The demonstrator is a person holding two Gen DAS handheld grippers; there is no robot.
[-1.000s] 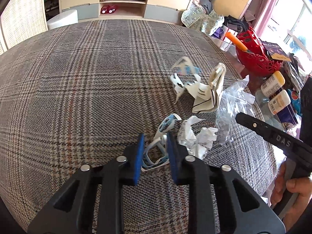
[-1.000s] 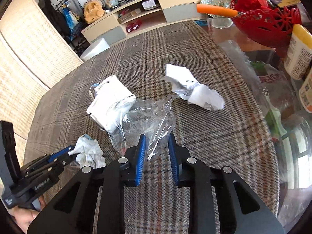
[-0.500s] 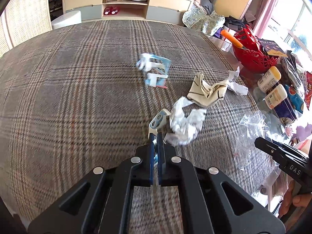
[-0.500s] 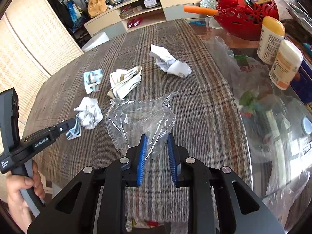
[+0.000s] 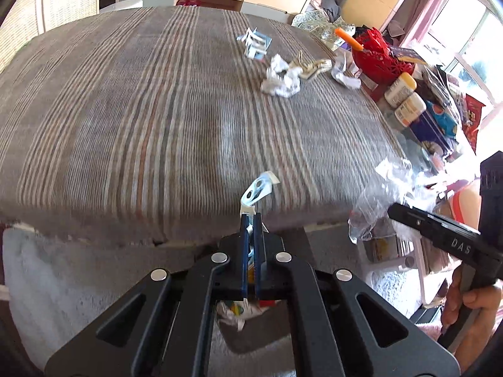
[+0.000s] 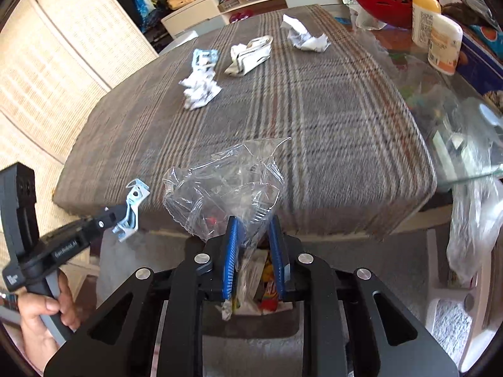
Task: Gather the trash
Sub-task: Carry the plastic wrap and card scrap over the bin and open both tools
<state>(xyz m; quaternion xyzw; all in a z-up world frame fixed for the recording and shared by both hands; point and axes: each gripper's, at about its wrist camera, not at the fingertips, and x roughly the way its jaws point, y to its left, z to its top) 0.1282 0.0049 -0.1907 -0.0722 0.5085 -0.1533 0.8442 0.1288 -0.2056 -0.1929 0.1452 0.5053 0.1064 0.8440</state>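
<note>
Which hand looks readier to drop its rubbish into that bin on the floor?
Left, probably. The left gripper, shut on a small blue wrapper, sits right above the bin; the right gripper's clear plastic is bulkier.

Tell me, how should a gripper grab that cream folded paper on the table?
Probably best from above, pinching the raised fold of the cream paper. It lies crumpled and partly flattened on the cloth, so the humped ridge gives the pads something to close across; the flat edges would likely slip.
</note>
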